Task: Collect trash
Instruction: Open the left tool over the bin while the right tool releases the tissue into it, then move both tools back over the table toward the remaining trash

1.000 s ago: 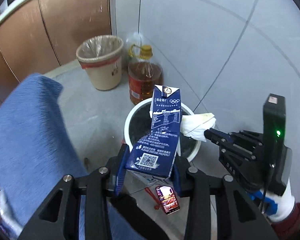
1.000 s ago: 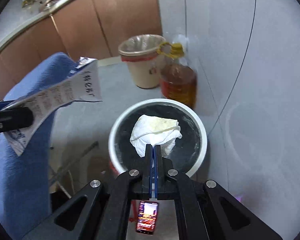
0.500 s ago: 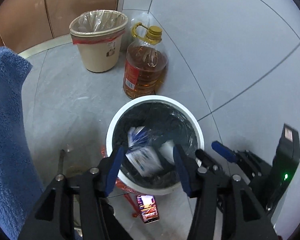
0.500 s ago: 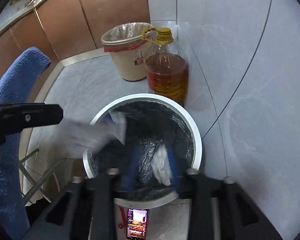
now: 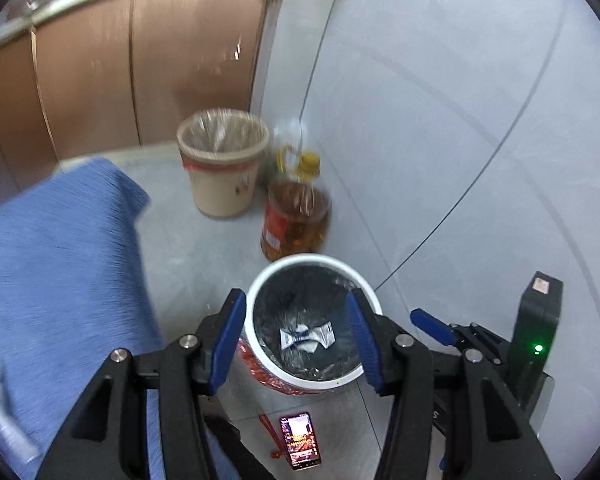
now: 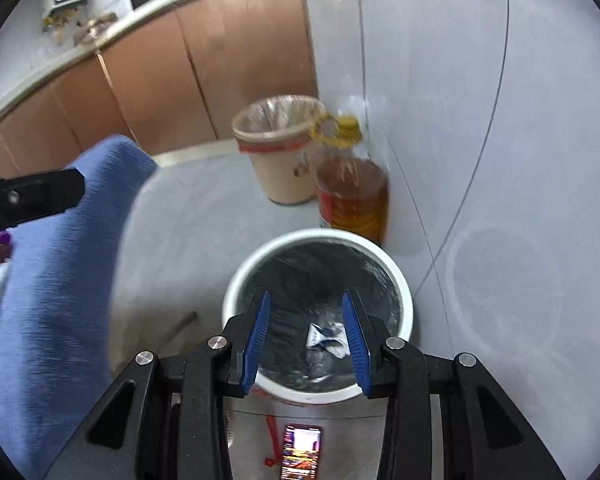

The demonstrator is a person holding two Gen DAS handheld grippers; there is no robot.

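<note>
Our jaws gape empty: left gripper (image 5: 298,342) and right gripper (image 6: 306,344) have both let go. The carton (image 5: 308,336) we held now lies inside the white bin (image 5: 260,300) below; the beige bin (image 5: 224,178) stands farther off.

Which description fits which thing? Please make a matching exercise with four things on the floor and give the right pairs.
Things:
1. white round bin with black liner
2. beige bin with clear liner
3. clear plastic oil bottle with yellow cap
4. lit phone

Descriptions:
A. flat on the floor, screen up
B. holds amber liquid
C. red band below its rim
D. holds a crumpled blue and white carton

Pairs: 1-D, 2-C, 3-B, 4-A
</note>
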